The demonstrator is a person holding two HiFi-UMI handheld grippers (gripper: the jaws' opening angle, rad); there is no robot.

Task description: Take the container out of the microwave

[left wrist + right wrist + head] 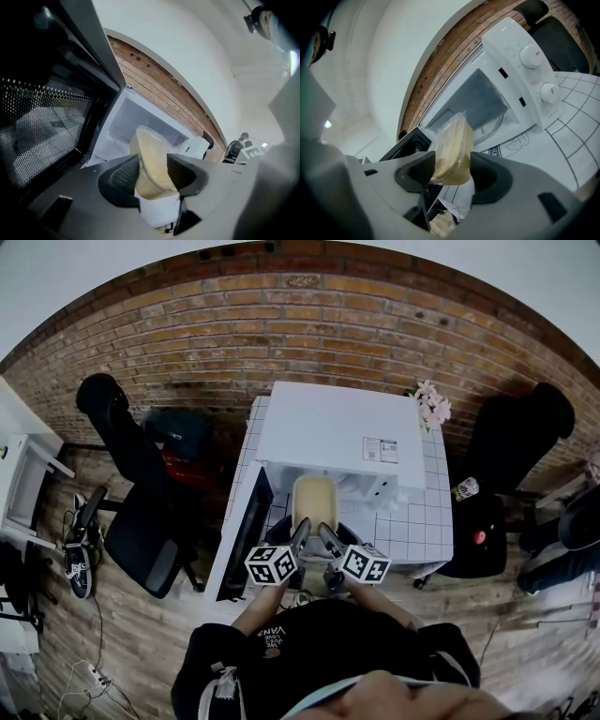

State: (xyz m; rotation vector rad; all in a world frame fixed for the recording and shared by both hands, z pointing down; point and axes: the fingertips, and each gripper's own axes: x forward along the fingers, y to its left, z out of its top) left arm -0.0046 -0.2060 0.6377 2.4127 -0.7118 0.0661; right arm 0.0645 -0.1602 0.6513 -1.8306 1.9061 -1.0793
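A clear plastic container [314, 501] with pale yellow contents hangs just in front of the white microwave [328, 432], whose dark door [246, 531] swings open to the left. My left gripper [299, 533] is shut on its left near edge and my right gripper [327, 538] on its right near edge. In the left gripper view the container [150, 164] stands on edge, pinched between the black pads of the left gripper [152, 176], with the lit cavity [136, 117] behind. In the right gripper view the container [451, 150] sits gripped in the right gripper [450, 171], ahead of the microwave [511, 84].
The microwave stands on a white tiled table [424, 531] against a brick wall. Pink flowers [433, 405] and a can [466, 488] are at the table's right. Black office chairs [136, 493] [511, 442] flank the table. A printed paper [515, 140] lies before the microwave.
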